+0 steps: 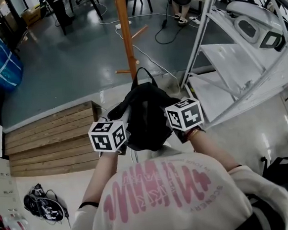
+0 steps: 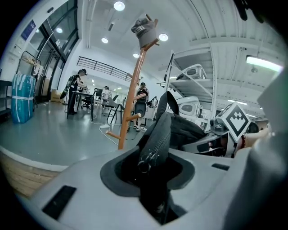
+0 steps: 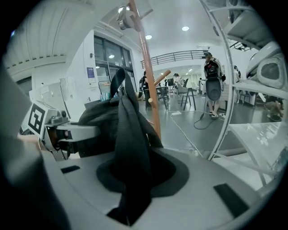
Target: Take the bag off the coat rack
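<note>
A black bag (image 1: 145, 114) hangs between my two grippers, off the wooden coat rack (image 1: 125, 34) that stands just beyond it. My left gripper (image 1: 119, 134) is shut on the bag's zippered edge (image 2: 156, 143). My right gripper (image 1: 176, 115) is shut on a fold of the bag's black fabric (image 3: 128, 148). The bag's strap loop (image 1: 143, 76) sticks up toward the rack's post. In the left gripper view the coat rack (image 2: 132, 96) rises to the upper middle with a grey cap (image 2: 145, 30) on its top peg. The right gripper view shows the rack's post (image 3: 148, 81) behind the bag.
A white metal shelf frame (image 1: 239, 69) stands close on the right. Wooden steps (image 1: 51, 139) lie at the left, a blue bag (image 1: 1, 63) farther left. Cables run over the grey floor behind the rack. People and tables stand far back in the hall.
</note>
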A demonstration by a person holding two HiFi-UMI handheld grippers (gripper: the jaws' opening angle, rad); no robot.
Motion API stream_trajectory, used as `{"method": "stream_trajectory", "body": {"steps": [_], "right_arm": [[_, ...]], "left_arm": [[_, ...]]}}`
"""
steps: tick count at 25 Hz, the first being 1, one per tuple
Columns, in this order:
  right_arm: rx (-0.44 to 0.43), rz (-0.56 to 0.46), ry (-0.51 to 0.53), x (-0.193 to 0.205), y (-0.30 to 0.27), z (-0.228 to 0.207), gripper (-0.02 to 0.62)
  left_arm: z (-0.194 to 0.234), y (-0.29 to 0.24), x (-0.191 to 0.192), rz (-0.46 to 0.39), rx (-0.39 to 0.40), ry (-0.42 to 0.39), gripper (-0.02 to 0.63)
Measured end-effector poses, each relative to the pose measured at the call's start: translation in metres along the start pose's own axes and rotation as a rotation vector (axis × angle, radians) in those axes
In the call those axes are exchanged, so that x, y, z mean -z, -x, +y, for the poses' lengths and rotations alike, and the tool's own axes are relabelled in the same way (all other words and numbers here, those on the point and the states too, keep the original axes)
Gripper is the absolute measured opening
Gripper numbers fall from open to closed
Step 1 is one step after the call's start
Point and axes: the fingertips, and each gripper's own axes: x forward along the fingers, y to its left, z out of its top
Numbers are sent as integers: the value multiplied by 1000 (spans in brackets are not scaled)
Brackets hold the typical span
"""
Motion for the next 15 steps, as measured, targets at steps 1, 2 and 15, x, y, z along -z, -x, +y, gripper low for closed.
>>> {"method": "stream_trajectory", "body": {"steps": [1,2,15], "right_arm": [[1,-3,3,0,2,0,86],[1,-5,6,0,3,0,86],[-58,-15,1,15,20,10,87]], "left_arm": [[-1,1,0,-3,0,1,98],[-2,2,1,-5,-1,2,98],[-18,24,9,-25,-54,3,100]]}}
